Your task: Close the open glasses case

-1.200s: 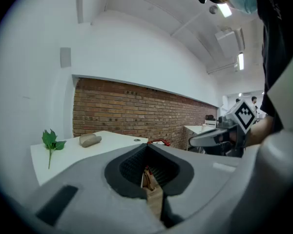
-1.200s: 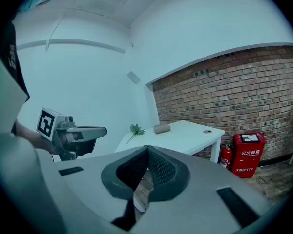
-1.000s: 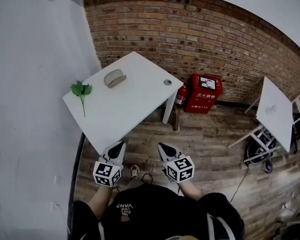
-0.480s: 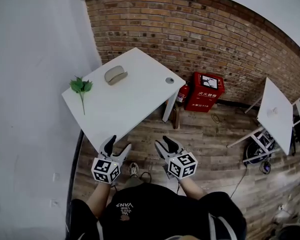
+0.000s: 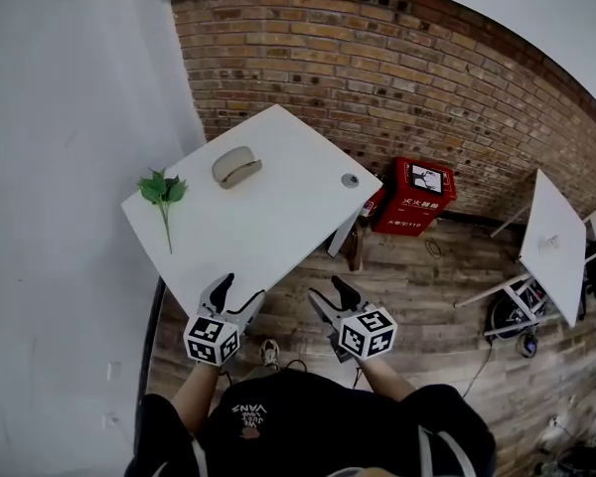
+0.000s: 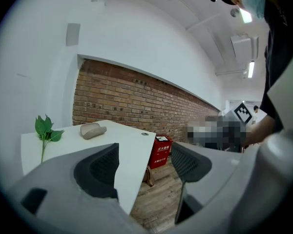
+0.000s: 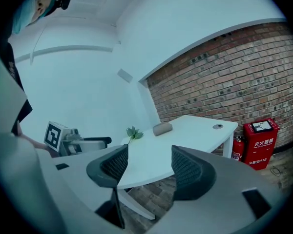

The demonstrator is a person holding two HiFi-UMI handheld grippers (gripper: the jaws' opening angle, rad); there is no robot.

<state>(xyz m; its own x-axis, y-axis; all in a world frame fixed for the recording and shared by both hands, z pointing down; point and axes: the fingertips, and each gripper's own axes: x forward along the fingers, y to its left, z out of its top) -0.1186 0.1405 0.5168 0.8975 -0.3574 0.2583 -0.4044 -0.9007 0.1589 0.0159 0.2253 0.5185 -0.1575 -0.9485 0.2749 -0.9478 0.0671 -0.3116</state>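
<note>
The left gripper is held with its jaws apart; they have just been opening, and its own view shows nothing between them, only the table edge and floor beyond. The right gripper is likewise released, its jaws having just been opening wide with nothing between the pads. In the head view the left gripper hovers at the near corner of the white table, while the right one hangs over the wooden floor just off the table's near right edge. The glasses case, a taupe oval, lies well apart from both grippers, close to the far left edge of the table, about midway along it; it is too small to tell how far its lid stands open. A green sprig lies at the left corner and a round grommet sits near the right corner. Beyond the table, a red box stands against the brick wall.
</note>
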